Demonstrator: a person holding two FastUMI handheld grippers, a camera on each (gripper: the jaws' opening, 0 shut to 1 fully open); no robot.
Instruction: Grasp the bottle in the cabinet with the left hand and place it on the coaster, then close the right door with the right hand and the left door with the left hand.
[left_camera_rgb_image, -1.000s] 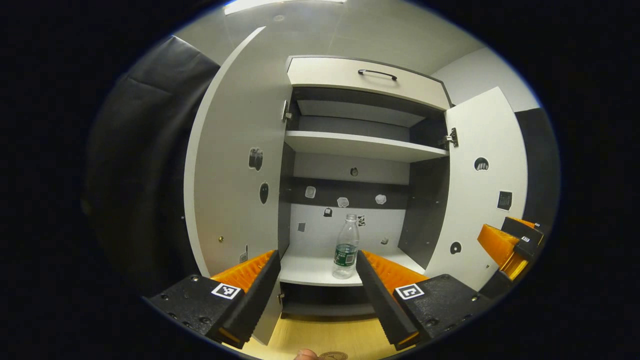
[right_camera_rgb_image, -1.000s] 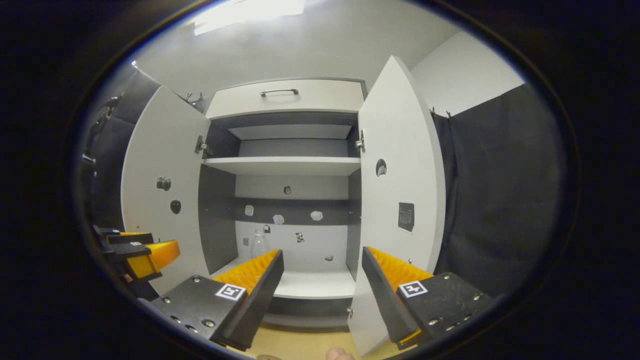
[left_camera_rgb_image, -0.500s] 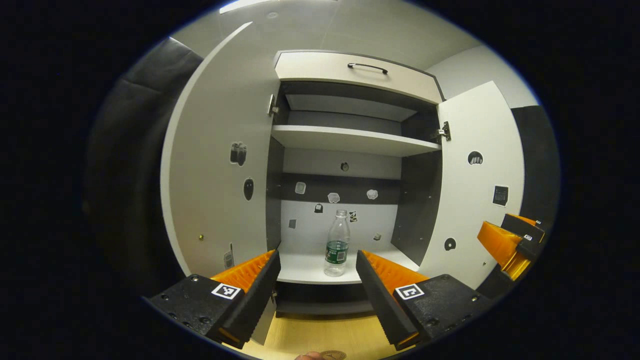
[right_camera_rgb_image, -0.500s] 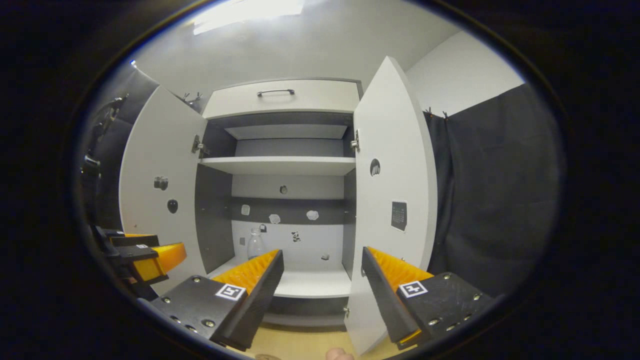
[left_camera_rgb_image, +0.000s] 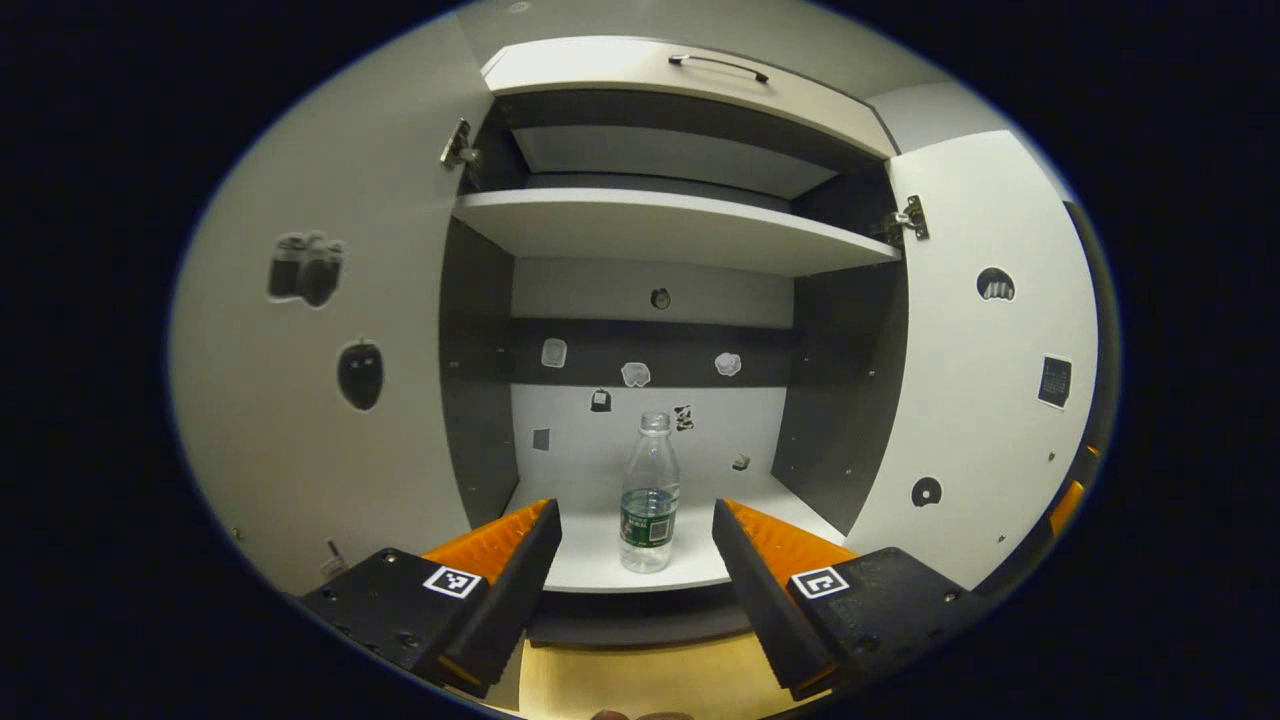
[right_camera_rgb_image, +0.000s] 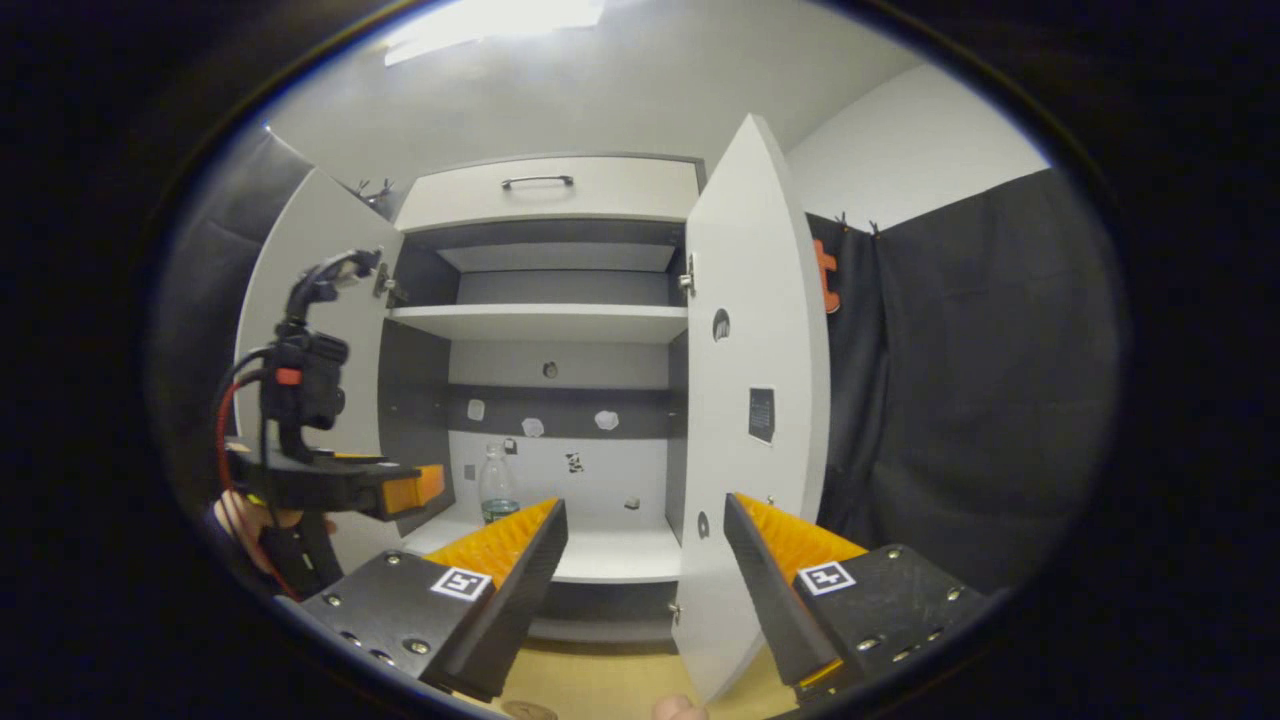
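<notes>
Beside bottle (left_camera_rgb_image: 650, 495), open doors (left_camera_rgb_image: 985, 370)

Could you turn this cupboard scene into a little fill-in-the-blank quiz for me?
1. The clear plastic bottle stands on the cabinet's ____ shelf.
2. Both white cabinet doors are ____.
3. The left gripper has its jaws ____, with the bottle ahead of them.
4. The bottle's label is ____ in colour.

Missing words: bottom; open; open; green

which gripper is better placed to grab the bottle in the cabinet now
Left. The left gripper is open with the bottle upright on the lower shelf, centred between its fingers. The right gripper faces the right door, the bottle off to its side.
</notes>
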